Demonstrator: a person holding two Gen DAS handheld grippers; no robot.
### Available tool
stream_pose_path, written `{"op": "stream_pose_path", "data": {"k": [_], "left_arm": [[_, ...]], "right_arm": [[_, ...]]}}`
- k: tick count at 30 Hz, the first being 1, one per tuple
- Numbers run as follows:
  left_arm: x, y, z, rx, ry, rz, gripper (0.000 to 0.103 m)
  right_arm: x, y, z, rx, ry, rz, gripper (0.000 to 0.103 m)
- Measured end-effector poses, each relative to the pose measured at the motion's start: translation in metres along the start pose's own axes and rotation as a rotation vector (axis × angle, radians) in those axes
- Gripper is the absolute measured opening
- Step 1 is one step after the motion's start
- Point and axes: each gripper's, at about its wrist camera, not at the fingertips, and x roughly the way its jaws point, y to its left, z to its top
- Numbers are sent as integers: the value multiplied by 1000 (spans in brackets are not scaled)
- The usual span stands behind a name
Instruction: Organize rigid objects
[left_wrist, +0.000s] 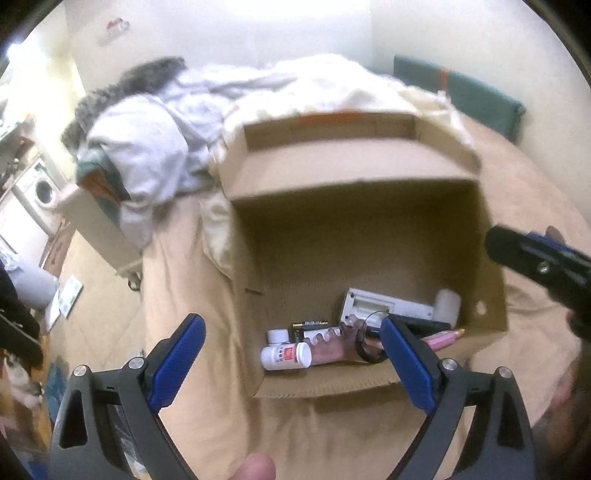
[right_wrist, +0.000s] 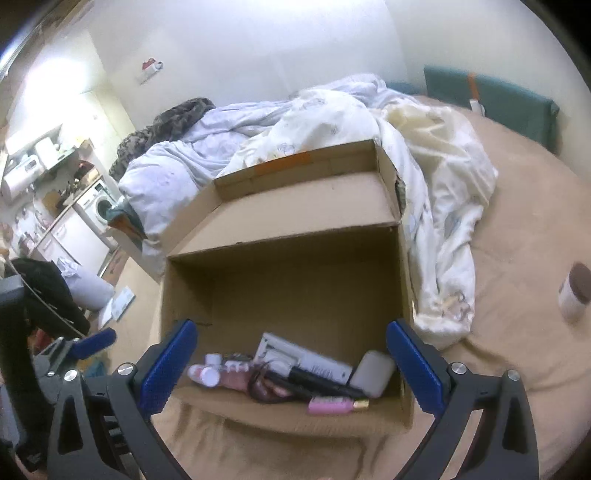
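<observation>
An open cardboard box (left_wrist: 354, 229) (right_wrist: 280, 280) sits on the tan bed. Several small items lie at its near end: a white pill bottle (left_wrist: 286, 356) (right_wrist: 203, 373), a pink tube (left_wrist: 441, 338) (right_wrist: 332, 405), a white flat device (left_wrist: 384, 306) (right_wrist: 306, 360), a white case (right_wrist: 372, 373) and a dark strap (left_wrist: 367, 352). My left gripper (left_wrist: 291, 363) hovers open above the box's near edge, nothing between its blue pads. My right gripper (right_wrist: 291, 367) is likewise open and empty over the box; one of its fingers (left_wrist: 532, 258) shows at the right of the left wrist view.
Rumpled white and pale blue bedding (right_wrist: 424, 155) is heaped behind and right of the box. A brown-lidded white jar (right_wrist: 574, 291) lies on the bed at far right. A washing machine (right_wrist: 98, 206) and cluttered floor are off to the left.
</observation>
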Motion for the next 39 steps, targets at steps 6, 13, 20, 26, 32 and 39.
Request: {"op": "stream_pose_path", "data": {"k": [6,13,20,26,32,39], "left_arm": [[-57,5,-15,47,-92,42,95],[-86,27,-44,-48,-68,-29,95],[-64,30,-70,-96,-59,-39,95],[-40,40,-73,-145,-6,-42,95],[-37,42,-75,-162,14,-40,95],[-39,43,-75,-171,18,-47,95]], "right_arm": [[-38,7,-9,32,20,-10,103],[-79,29,-42,-36,-15,-6,103],[-63,30,-76,-65,-23,-32,103],[-37,26,-84,-66,9,-136,103],[-35,28,-85,-78,23,-141,103],[-35,29,-86,-78,25,-138,103]]}}
